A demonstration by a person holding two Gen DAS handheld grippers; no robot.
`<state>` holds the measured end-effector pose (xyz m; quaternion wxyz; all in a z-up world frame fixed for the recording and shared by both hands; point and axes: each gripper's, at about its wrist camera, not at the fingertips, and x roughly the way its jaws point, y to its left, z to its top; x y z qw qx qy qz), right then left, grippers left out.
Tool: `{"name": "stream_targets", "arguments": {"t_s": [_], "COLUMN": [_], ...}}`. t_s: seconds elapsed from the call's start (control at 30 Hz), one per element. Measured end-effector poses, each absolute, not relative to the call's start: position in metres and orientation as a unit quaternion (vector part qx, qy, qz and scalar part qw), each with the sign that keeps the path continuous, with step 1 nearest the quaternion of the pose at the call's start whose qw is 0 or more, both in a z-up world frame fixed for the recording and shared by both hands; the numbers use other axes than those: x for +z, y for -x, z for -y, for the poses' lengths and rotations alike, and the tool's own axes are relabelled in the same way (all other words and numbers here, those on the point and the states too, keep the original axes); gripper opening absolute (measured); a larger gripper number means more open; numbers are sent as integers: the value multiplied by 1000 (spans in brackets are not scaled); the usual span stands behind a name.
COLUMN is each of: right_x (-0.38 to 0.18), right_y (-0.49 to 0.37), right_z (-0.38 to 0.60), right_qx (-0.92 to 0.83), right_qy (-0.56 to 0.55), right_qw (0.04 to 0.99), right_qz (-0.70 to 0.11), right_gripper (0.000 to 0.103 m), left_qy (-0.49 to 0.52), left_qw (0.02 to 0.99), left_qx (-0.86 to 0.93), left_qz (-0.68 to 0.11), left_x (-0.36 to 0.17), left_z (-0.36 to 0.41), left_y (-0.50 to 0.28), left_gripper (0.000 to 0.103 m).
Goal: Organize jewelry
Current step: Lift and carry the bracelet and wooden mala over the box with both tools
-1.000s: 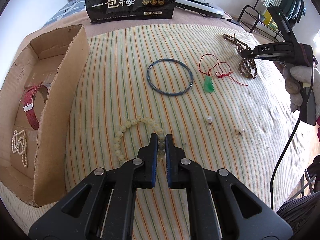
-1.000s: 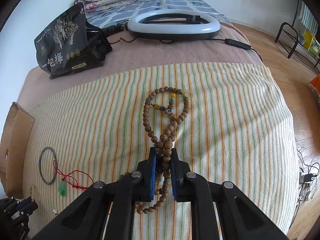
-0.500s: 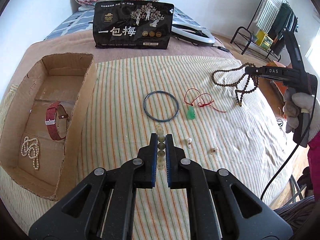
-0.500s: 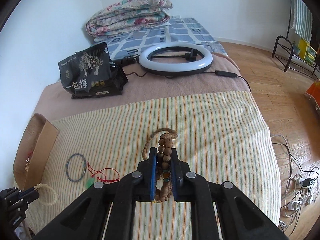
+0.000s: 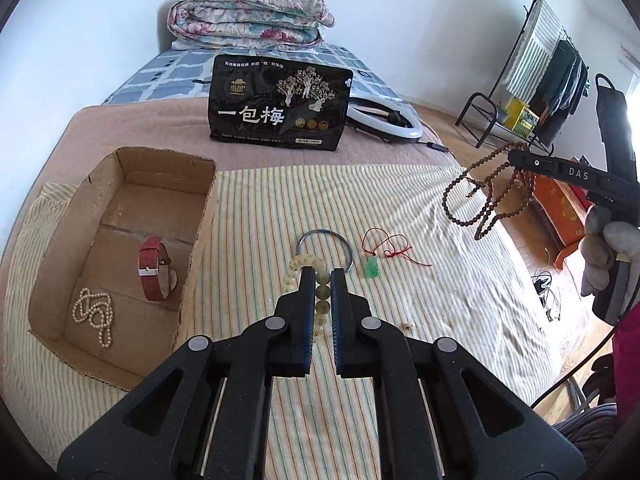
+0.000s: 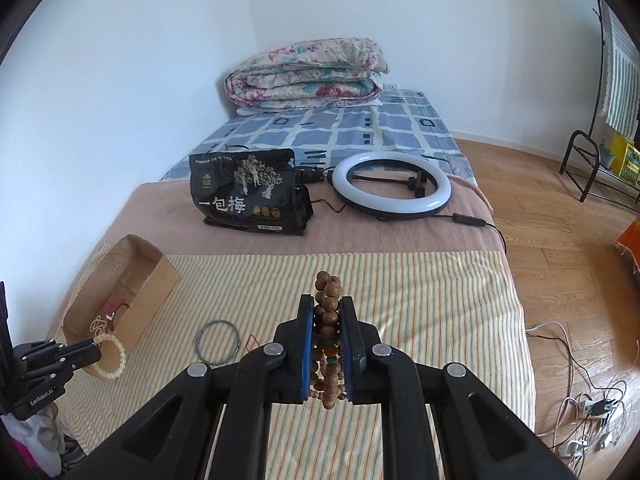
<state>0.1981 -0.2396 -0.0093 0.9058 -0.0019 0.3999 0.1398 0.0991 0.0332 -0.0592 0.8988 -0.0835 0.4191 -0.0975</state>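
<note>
Bedroom, striped cloth (image 5: pixel 256 208) over bed. 1 cardboard box (image 5: pixel 168 168) w/ 1 red watch (image 5: pixel 154 268) + 1 pearl strand (image 5: pixel 94 314) inside. On cloth: 1 blue bangle (image 5: pixel 347 248), 1 green pendant (image 5: pixel 373 269) on red cord. Left gripper (image 5: pixel 321 276) clamped on pale bead bracelet (image 5: pixel 298 264), hanging off cloth, right of box. Right gripper (image 6: pixel 326 307) clamped on brown bead mala (image 6: pixel 328 292), strands dangling, lifted clear.

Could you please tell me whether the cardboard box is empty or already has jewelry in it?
Not empty. The box already holds a red watch and a pearl strand on its floor.
</note>
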Motion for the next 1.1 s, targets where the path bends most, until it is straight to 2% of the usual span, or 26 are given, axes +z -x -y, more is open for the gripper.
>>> {"name": "stream_targets", "arguments": {"t_s": [0.67,1.1], "right_x": [40,44], "right_y": [-165,-165], "right_z": [157,81], "right_qx": [233,303], "right_qy": [15,24], "right_qw": [905,888], "right_qz": [-355,-346], "right_gripper": [10,10], "left_qy": [85,104], "left_qw": [924,927], "left_qx": [-42,10], "left_qz": [-371,-361], "left_x": [-16,-10], "left_z": [-107,-162], "left_y": [-71,-65], "left_gripper": [5,5]}}
